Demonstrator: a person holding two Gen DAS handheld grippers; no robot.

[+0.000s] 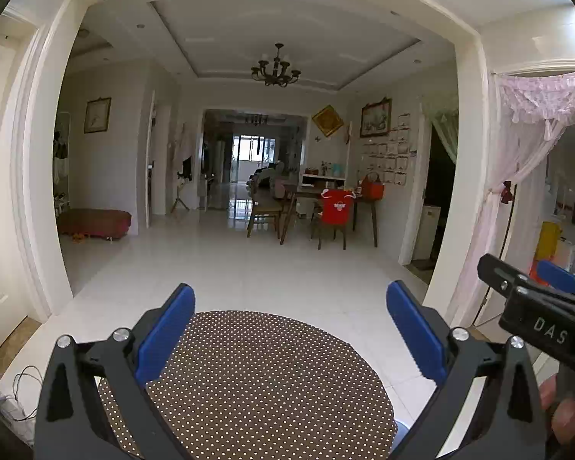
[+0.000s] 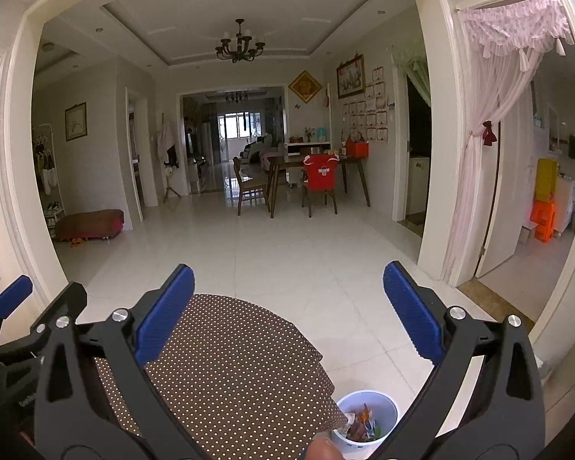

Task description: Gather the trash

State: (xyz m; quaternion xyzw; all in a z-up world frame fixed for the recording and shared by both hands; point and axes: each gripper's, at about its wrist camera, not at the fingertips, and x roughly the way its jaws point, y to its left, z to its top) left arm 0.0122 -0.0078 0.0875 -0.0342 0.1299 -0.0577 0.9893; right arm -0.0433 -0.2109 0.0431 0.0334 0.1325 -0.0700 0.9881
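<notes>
A round table with a brown polka-dot cloth (image 1: 257, 379) sits just below both grippers; it also shows in the right wrist view (image 2: 230, 364). A white trash bin (image 2: 368, 416) holding colourful wrappers stands on the floor at the table's right edge. My left gripper (image 1: 287, 329) is open and empty above the table. My right gripper (image 2: 287, 318) is open and empty above the table, with the bin between its fingers low in view. The right gripper shows at the right of the left wrist view (image 1: 536, 299); the left gripper shows at the left of the right wrist view (image 2: 27, 314).
A white tiled floor (image 2: 287, 260) stretches ahead to a dining table with chairs (image 2: 310, 176), one draped in red. A doorway with a pink curtain (image 2: 479, 153) is on the right. A low red bench (image 2: 90, 222) is on the left. Cables (image 1: 23, 387) lie at lower left.
</notes>
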